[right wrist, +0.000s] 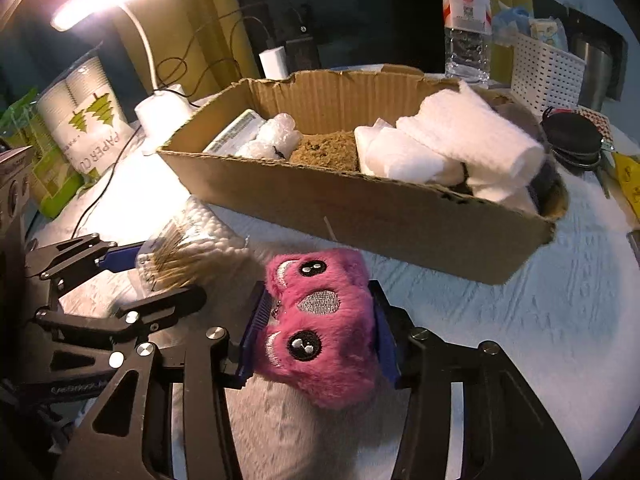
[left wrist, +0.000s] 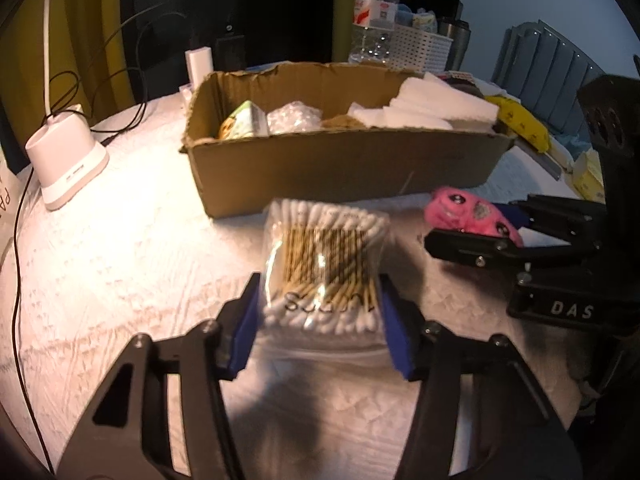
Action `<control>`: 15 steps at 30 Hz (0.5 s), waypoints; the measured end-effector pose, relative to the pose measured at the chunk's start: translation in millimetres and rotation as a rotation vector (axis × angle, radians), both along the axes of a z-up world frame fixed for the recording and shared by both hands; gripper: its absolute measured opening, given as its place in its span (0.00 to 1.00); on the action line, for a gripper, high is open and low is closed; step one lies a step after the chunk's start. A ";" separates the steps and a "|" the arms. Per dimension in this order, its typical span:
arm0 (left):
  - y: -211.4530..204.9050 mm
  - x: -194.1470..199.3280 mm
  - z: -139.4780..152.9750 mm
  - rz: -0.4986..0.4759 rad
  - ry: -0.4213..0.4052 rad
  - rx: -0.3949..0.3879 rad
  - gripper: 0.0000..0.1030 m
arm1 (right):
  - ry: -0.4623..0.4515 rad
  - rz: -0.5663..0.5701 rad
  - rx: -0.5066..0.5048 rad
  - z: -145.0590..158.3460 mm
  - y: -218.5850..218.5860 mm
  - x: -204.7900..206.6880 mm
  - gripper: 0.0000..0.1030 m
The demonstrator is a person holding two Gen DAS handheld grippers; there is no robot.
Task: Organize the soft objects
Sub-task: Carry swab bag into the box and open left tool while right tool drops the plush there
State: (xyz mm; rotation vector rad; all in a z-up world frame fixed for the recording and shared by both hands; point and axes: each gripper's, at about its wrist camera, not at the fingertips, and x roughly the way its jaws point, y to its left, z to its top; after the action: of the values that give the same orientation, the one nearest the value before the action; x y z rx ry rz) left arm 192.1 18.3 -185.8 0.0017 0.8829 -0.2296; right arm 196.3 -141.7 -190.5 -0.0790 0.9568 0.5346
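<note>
My left gripper is shut on a clear bag of cotton swabs, just in front of the open cardboard box. My right gripper is shut on a pink plush toy with embroidered eyes, to the right of the swab bag. The right gripper also shows in the left wrist view, with the pink toy in it. The box holds white cloths, a bubble-wrap roll, a brown pad and a small carton.
A white lamp base and black cables stand at the left. A water bottle and a white basket stand behind the box. Paper cups are at far left, yellow packets at right. The table has a white quilted cover.
</note>
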 end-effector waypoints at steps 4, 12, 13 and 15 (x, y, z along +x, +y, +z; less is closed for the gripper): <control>-6.0 -9.6 4.6 -0.002 -0.007 -0.014 0.54 | -0.016 -0.003 0.010 9.2 -9.1 -11.0 0.49; -15.9 -29.8 25.9 -0.005 -0.052 -0.029 0.54 | -0.072 -0.003 0.032 33.2 -22.8 -30.4 0.49; -16.0 -31.7 30.2 -0.002 -0.062 -0.033 0.54 | -0.080 -0.003 0.036 37.3 -25.0 -32.7 0.49; -16.6 -34.6 38.6 0.001 -0.081 -0.036 0.54 | -0.095 -0.005 0.044 44.6 -28.8 -36.4 0.49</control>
State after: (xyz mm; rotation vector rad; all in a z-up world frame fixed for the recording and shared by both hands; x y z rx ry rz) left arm 157.4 1.7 -147.2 -0.0228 0.7984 -0.2427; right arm 159.9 -170.5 -145.9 -0.0623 0.8523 0.5427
